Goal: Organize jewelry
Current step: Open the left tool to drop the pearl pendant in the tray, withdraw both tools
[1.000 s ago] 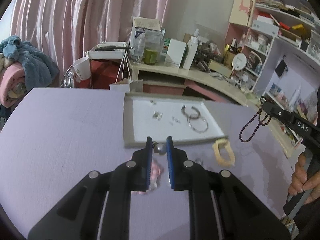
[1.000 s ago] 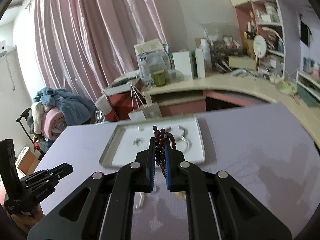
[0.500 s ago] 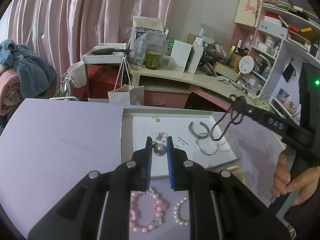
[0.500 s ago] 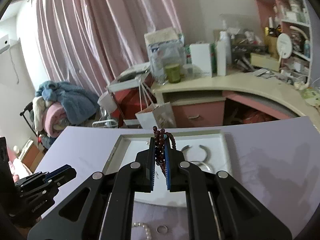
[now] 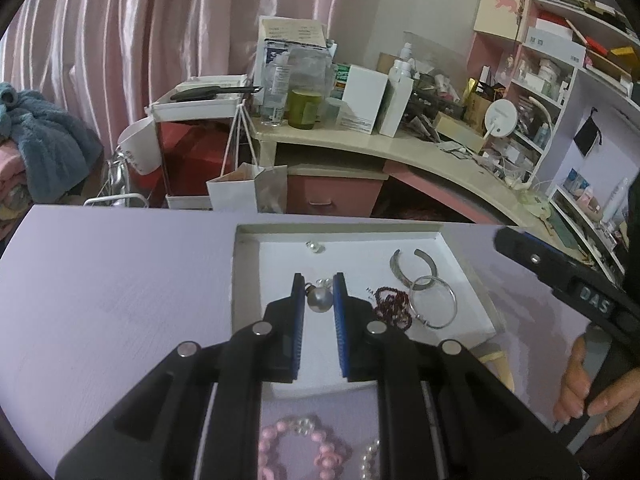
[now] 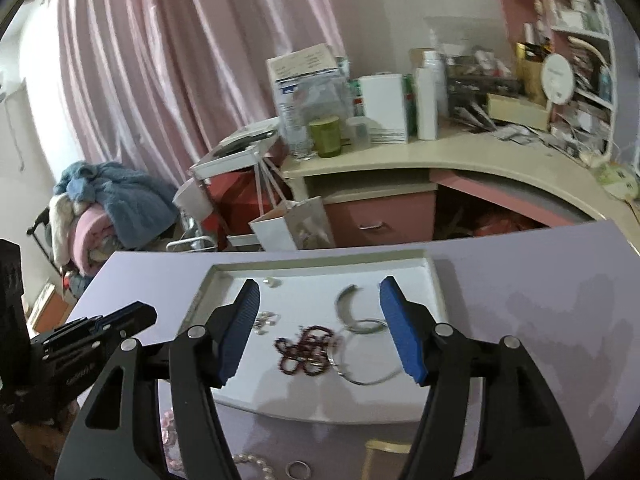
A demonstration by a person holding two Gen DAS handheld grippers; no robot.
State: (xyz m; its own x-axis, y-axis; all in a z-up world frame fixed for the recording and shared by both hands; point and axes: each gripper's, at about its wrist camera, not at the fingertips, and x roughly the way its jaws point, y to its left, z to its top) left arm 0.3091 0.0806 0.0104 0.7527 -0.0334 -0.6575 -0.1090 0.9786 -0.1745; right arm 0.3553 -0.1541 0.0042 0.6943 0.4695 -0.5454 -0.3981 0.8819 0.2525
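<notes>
My left gripper (image 5: 319,300) is shut on a silver ball pendant (image 5: 319,299) and holds it over the white tray (image 5: 246,276). My right gripper (image 6: 320,320) is open wide and empty above the tray (image 6: 400,400). A dark red bead bracelet (image 6: 306,348) lies in the tray beneath it; it also shows in the left wrist view (image 5: 394,306). Beside it lie a silver bangle (image 5: 434,306) and an open silver cuff (image 5: 412,266). A small earring (image 5: 314,246) lies near the tray's far edge.
On the lilac table in front of the tray lie a pink bead bracelet (image 5: 300,446), a pearl strand (image 6: 252,462), a small ring (image 6: 298,470) and a yellowish bangle (image 5: 498,364). A cluttered desk (image 5: 400,148) and pink curtain (image 5: 120,40) stand behind.
My right gripper opened and let the dark red bead bracelet drop into the tray. My left gripper moved forward over the tray, still holding the pendant.
</notes>
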